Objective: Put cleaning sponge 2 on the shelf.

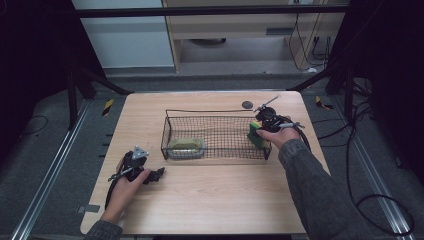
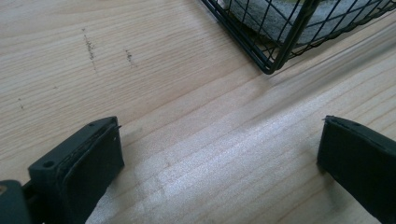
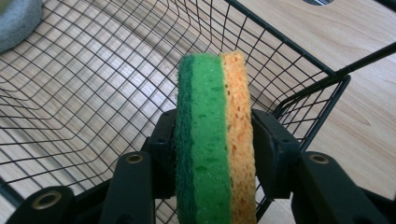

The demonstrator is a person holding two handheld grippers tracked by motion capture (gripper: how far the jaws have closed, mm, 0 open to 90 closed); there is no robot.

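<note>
A sponge (image 3: 212, 154) with a dark green scrub layer, a bright green layer and an orange layer stands on edge between the pads of my right gripper (image 3: 217, 126), which is shut on it. In the high view the sponge (image 1: 256, 134) hangs just inside the right end of the black wire basket (image 1: 215, 111), with the right gripper (image 1: 265, 126) over the basket's right wall. A grey-green pad (image 1: 186, 146) lies in the basket's left end. My left gripper (image 1: 159, 173) rests open on the table in front of the basket's near left corner (image 2: 275, 51), nothing between its jaws (image 2: 219, 158).
The wooden table (image 1: 210, 200) has bare room in front of the basket. A small dark disc (image 1: 247, 104) lies behind the basket on the right. Black frame legs and cables stand on the floor around the table.
</note>
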